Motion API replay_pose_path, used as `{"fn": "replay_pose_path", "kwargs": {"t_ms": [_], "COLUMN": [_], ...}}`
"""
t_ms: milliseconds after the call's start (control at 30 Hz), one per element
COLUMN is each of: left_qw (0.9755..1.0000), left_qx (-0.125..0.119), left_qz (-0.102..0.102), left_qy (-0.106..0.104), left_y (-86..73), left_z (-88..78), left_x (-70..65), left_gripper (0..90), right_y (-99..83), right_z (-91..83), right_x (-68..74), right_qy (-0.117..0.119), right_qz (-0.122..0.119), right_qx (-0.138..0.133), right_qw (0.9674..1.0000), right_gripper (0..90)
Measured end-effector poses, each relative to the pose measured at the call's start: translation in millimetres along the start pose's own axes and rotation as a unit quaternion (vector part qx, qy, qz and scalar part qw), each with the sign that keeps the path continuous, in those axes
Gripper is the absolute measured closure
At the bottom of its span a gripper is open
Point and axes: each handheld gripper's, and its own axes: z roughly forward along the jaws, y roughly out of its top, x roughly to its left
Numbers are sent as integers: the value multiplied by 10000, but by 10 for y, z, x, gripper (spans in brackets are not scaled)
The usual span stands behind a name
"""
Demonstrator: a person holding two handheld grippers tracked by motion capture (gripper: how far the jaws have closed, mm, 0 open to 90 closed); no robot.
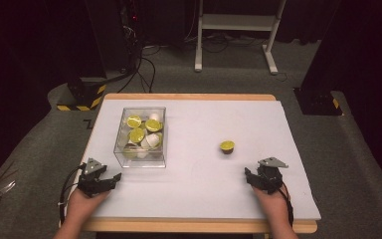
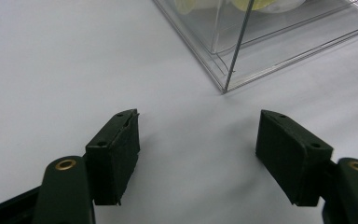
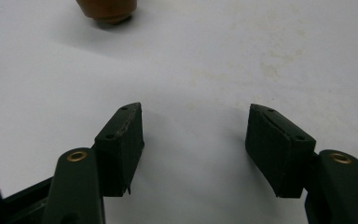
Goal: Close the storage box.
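Note:
A clear plastic box [image 1: 140, 159] stands left of centre on the white table and holds several yellow-topped capsules [image 1: 137, 134]. One capsule [image 1: 227, 146] with a yellow top and brown body stands alone right of centre; its brown base [image 3: 106, 10] shows at the top of the right gripper view. My left gripper [image 1: 110, 178] rests near the front left, just below the box corner [image 2: 223, 88], open with nothing between its jaws. My right gripper [image 1: 251, 177] sits near the front right, short of the lone capsule, open and empty.
The white table [image 1: 199, 194] has a wooden rim along its front and back. Behind it are a white frame stand [image 1: 238, 30], dark equipment with cables [image 1: 129, 45] and yellow-black striped bases [image 1: 79, 99] on a grey floor.

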Motion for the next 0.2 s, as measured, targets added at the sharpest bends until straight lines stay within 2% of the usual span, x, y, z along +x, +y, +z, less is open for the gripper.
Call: {"fn": "replay_pose_path", "kwargs": {"t_ms": [200], "left_qw": [10000], "left_qx": [4], "left_qz": [3], "left_qy": [1], "left_y": [1], "left_z": [0], "left_x": [0], "left_gripper": [305], "right_y": [-2], "right_z": [0], "right_x": [0], "right_qy": [-4], "right_qz": [-8], "right_qx": [-9], "right_qw": [10000], "right_gripper": [369]}}
